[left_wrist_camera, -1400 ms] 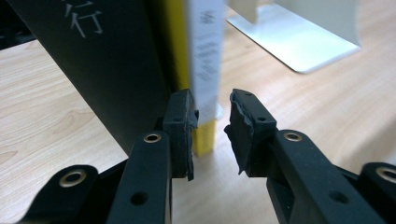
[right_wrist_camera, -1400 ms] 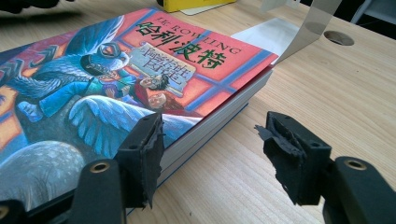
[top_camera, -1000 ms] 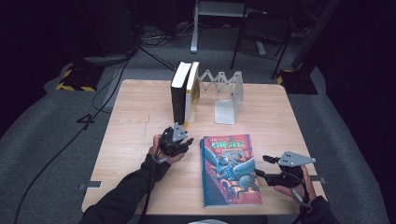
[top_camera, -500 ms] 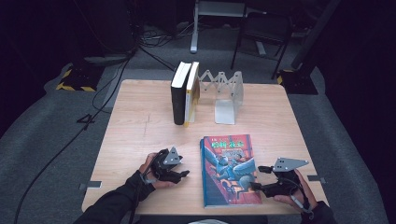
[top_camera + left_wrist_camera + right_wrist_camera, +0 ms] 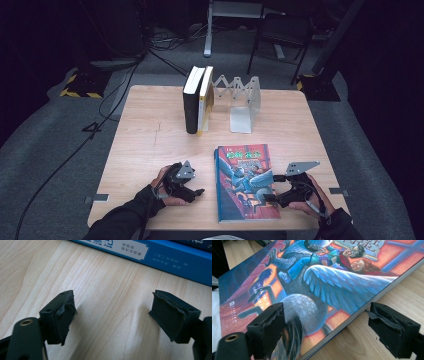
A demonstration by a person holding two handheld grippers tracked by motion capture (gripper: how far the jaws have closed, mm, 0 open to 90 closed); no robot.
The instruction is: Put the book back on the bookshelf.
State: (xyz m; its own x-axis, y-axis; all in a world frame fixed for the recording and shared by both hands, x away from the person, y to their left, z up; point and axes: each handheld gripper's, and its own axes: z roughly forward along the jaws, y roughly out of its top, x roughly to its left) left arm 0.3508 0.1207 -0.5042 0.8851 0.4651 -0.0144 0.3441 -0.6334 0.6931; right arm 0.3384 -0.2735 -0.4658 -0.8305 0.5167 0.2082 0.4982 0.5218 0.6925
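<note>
An illustrated book [image 5: 246,181] lies flat on the wooden table [image 5: 150,135], cover up. My left gripper [image 5: 196,191] rests low on the table just left of the book. In the left gripper view it [image 5: 113,312] is open, its jaws have just been opening, and only bare wood lies between them, with the book's blue spine [image 5: 160,255] ahead. My right gripper [image 5: 271,188] sits at the book's near right corner. It [image 5: 325,325] is open and its jaws have just been opening. One jaw hangs over the cover [image 5: 317,282], the other over the table, and neither presses on the book.
Two upright books [image 5: 198,100] stand at the table's far middle, next to a white accordion book rack [image 5: 241,102]. Behind the table are a chair [image 5: 280,35] and cables on the dark floor. Bare wood stretches along the left side of the table.
My left hand has moved toward the near edge and lower, and its jaws have opened wide. The right jaws have opened a little wider, with the hand nearly still.
</note>
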